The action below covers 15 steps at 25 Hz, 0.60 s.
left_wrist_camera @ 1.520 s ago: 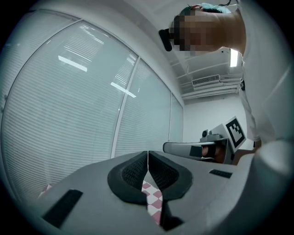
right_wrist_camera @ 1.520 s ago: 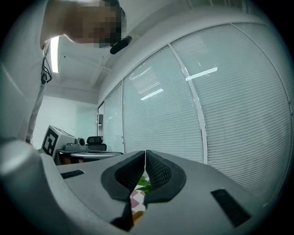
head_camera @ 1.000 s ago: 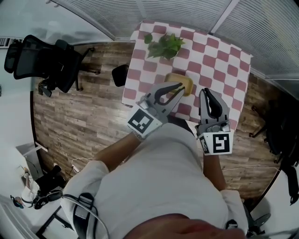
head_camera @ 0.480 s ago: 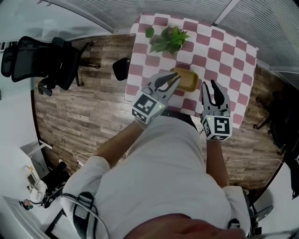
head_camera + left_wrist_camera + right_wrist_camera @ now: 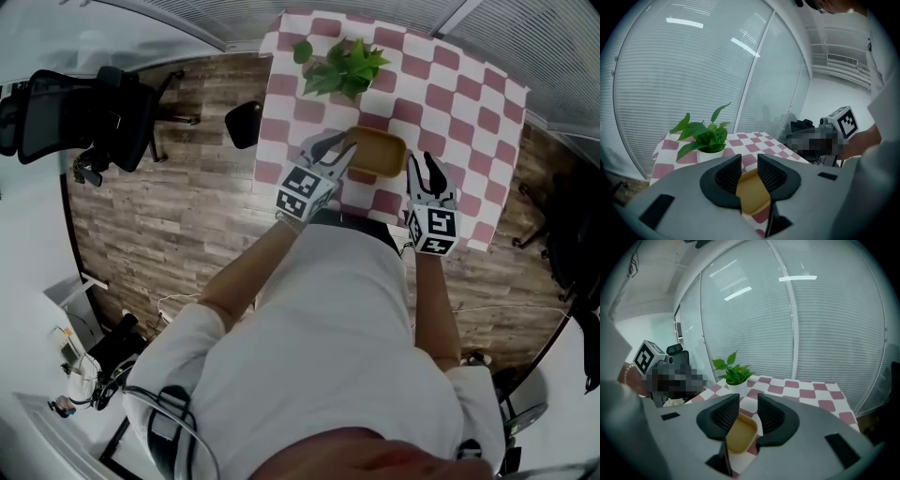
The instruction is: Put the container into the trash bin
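Note:
A shallow yellow container [image 5: 380,155] lies on the red-and-white checked table [image 5: 469,103], near its front edge. My left gripper [image 5: 339,150] hangs just left of the container; its jaws are opening with nothing between them. In the left gripper view the container [image 5: 752,192] shows through the gap of the left gripper [image 5: 749,164], beyond the tips. My right gripper [image 5: 427,165] is just right of the container, jaws also opening and empty. Through the right gripper [image 5: 748,401] the container [image 5: 740,434] lies a little ahead and below.
A potted green plant [image 5: 345,67] stands at the table's far side, behind the container. A small black bin [image 5: 244,124] sits on the wooden floor by the table's left edge. A black office chair [image 5: 75,112] stands further left. Glass walls with blinds lie beyond the table.
Both grippers have come down toward the table, to either side of the yellow container. Both were shut a second ago and now stand apart.

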Tool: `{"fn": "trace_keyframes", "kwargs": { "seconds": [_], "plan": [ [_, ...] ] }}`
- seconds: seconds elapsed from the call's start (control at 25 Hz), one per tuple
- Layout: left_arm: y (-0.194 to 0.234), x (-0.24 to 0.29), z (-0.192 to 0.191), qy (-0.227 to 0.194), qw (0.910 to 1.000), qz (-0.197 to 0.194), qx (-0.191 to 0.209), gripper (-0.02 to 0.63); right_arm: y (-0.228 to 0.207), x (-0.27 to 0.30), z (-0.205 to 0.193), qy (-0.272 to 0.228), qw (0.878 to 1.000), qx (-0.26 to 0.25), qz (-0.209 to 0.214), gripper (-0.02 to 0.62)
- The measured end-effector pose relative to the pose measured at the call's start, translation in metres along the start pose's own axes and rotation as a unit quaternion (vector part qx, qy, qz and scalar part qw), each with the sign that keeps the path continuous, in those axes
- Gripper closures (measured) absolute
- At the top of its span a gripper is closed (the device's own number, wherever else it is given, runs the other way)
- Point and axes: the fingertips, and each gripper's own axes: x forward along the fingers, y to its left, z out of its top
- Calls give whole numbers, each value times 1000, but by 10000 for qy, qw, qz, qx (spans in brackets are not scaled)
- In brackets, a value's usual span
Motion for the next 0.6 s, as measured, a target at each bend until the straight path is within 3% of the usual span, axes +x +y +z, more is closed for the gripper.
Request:
{"fn": "trace_keyframes", "kwargs": {
  "seconds": [0.36, 0.6],
  "plan": [
    [27, 31, -64, 585, 9971, 120, -471, 495, -8, 34, -68, 670, 9971, 338, -92, 459],
    [36, 44, -90, 764, 9944, 209, -698, 486, -10, 50, -102, 1007, 9928, 629, -137, 452]
  ]
}}
